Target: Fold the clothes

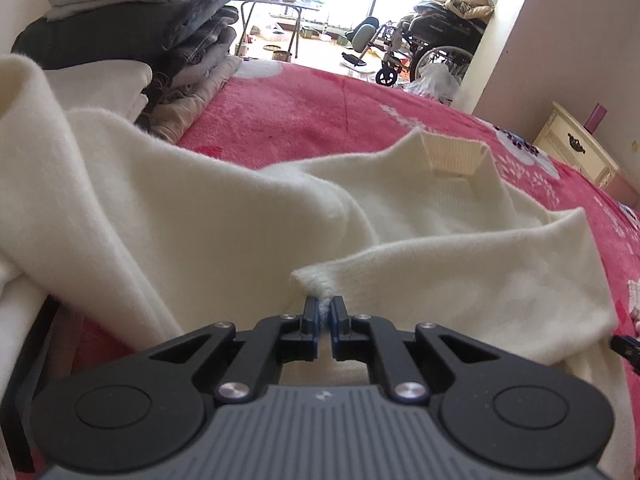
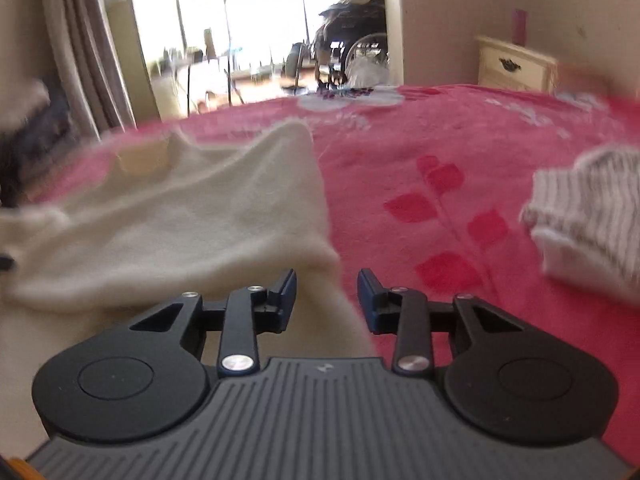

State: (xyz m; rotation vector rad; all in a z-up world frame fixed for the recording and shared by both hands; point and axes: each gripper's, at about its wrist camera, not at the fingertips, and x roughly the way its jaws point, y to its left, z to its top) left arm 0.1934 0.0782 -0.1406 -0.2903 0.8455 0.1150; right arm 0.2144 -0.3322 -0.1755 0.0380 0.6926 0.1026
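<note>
A cream fuzzy sweater [image 1: 420, 216] lies spread on the pink bedspread [image 1: 304, 108], its ribbed collar [image 1: 454, 156] at the far end. My left gripper [image 1: 324, 307] is shut on a pinched fold of the sweater's folded-over sleeve. In the right wrist view the same cream sweater [image 2: 192, 216] lies left of centre. My right gripper [image 2: 327, 280] is open, its fingers straddling the sweater's right edge, nothing clamped. That view is motion-blurred. The right gripper's tip [image 1: 624, 346] shows at the left view's right edge.
A stack of folded clothes [image 1: 136, 20] stands at the back left of the bed. A striped grey-white garment [image 2: 588, 208] lies on the right of the bedspread [image 2: 460, 152]. A cream nightstand [image 1: 576, 148] and a wheelchair [image 1: 432, 44] stand beyond the bed.
</note>
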